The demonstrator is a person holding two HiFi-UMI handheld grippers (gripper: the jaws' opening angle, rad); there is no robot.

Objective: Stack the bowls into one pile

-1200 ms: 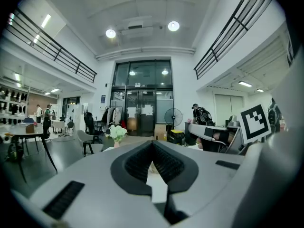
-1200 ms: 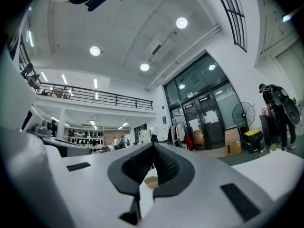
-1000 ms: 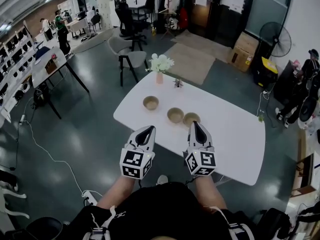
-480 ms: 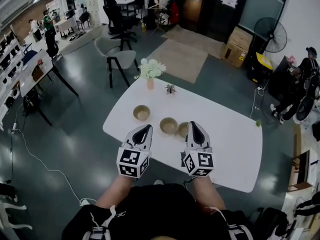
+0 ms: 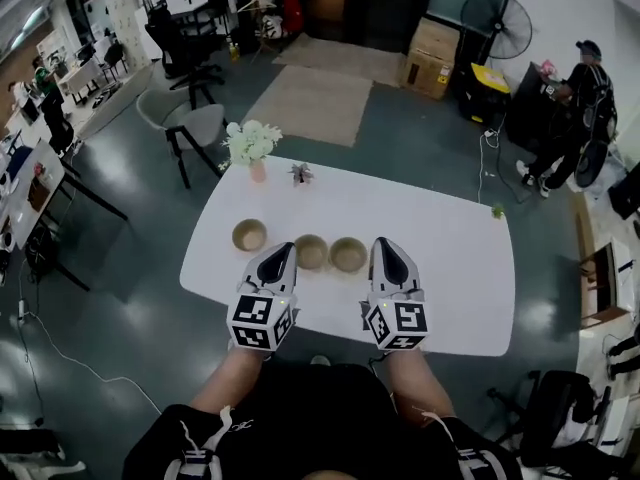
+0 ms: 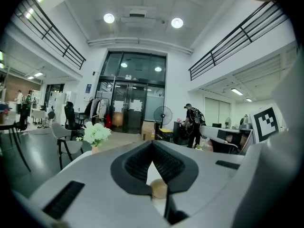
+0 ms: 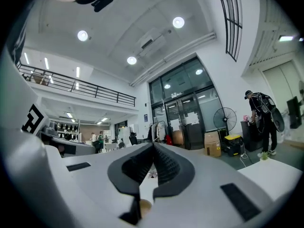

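Observation:
Three tan bowls stand apart in a row on the white table (image 5: 440,258): the left bowl (image 5: 249,235), the middle bowl (image 5: 311,252) and the right bowl (image 5: 348,254). My left gripper (image 5: 282,252) is shut and empty, held over the table's near side, its tip between the left and middle bowls. My right gripper (image 5: 383,246) is shut and empty, its tip just right of the right bowl. In the left gripper view the jaws (image 6: 152,146) meet, with one bowl (image 6: 159,190) showing below them. The right gripper view shows shut jaws (image 7: 153,147) and a bowl (image 7: 144,207) beneath.
A pink vase of white flowers (image 5: 252,146) and a small plant (image 5: 300,174) stand at the table's far edge. A small green thing (image 5: 497,210) sits at the far right corner. A grey chair (image 5: 195,126) stands beyond the table, and a person (image 5: 572,98) by a desk at far right.
Both shut grippers have come forward with me toward the table. Their tips, which sat short of the bowls, are now level with the row.

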